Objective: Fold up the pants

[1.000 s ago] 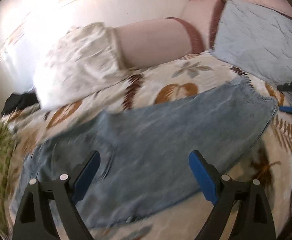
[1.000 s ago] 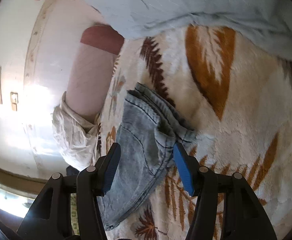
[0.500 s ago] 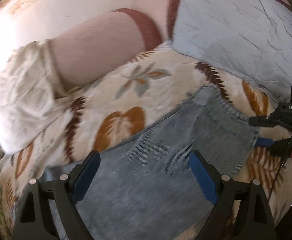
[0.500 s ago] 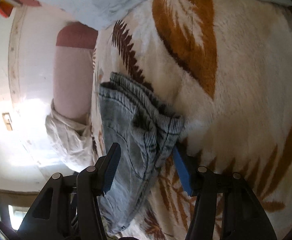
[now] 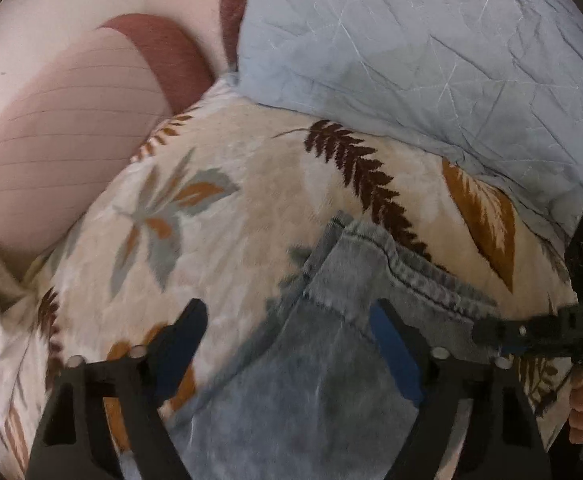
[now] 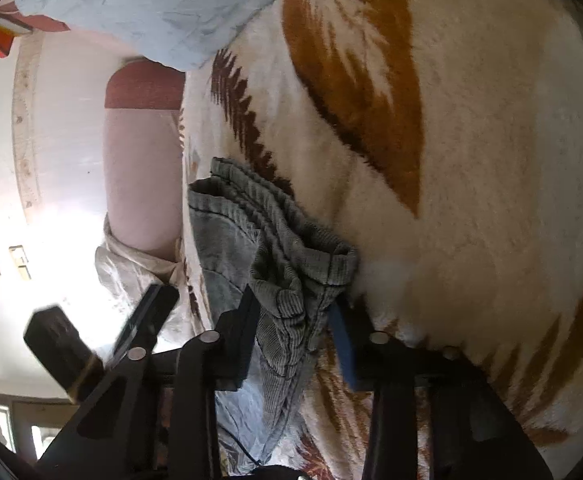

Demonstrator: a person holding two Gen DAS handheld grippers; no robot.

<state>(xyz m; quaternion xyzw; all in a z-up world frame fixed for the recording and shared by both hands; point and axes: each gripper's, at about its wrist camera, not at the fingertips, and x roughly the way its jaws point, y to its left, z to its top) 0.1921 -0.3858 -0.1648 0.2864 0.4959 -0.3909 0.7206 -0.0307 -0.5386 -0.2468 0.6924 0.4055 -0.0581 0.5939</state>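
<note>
Light blue denim pants (image 5: 331, 360) lie on a leaf-patterned blanket (image 5: 231, 200). My left gripper (image 5: 287, 344) is open, its fingers low over the cloth on either side of the waistband's left corner. In the right wrist view the elastic waistband corner (image 6: 299, 264) is bunched between the fingers of my right gripper (image 6: 295, 336), which have narrowed around it; the blue pad (image 6: 341, 344) touches the cloth. The right gripper's body also shows at the right edge of the left wrist view (image 5: 551, 332).
A pale blue quilted pillow (image 5: 431, 48) lies beyond the pants. A pink bolster with a dark red end (image 5: 71, 128) lies at the left by the wall. A crumpled white cloth (image 6: 131, 264) sits past the bolster.
My left gripper has moved forward along the pants up to the waistband. My right gripper has moved onto the waistband corner and its fingers have closed in around the bunched cloth.
</note>
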